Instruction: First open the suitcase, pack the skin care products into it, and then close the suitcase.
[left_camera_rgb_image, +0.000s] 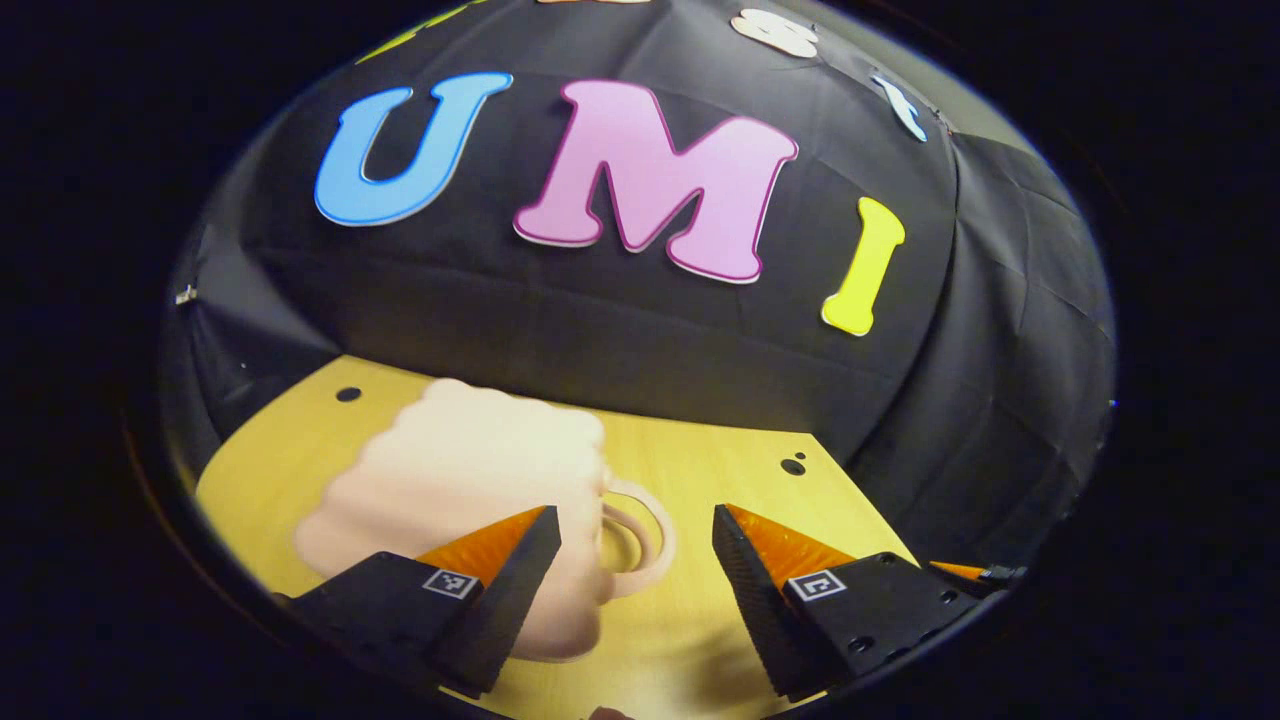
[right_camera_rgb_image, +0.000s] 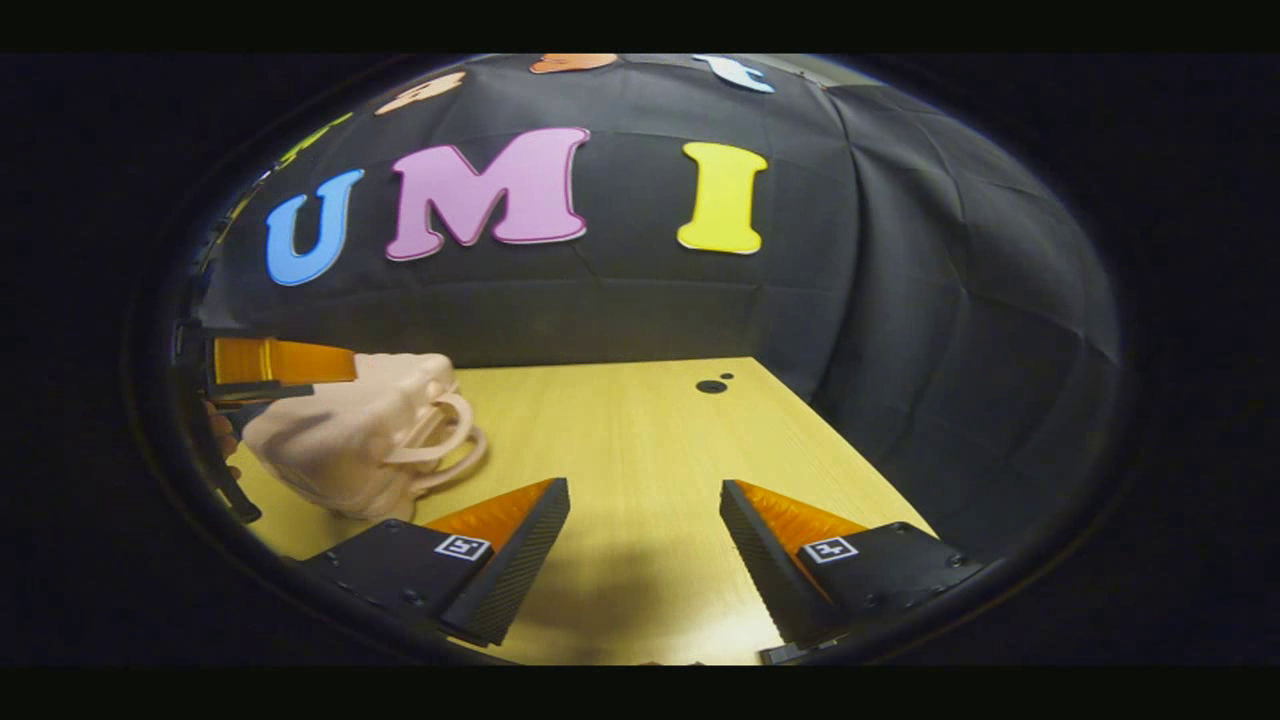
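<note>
Lying bare across most of the booth, wooden table (right_camera_rgb_image: 640, 450) carrying a pale pink suitcase (left_camera_rgb_image: 460, 500) toward its left side, lid seemingly down, handle (left_camera_rgb_image: 635, 540) facing right. Looking like the opening step, calling next for a grip at the lid's edge. Hovering just above the case with fingers apart, left gripper (left_camera_rgb_image: 635, 560). Hanging spread over bare wood, well apart from the case, right gripper (right_camera_rgb_image: 645, 540).
</note>
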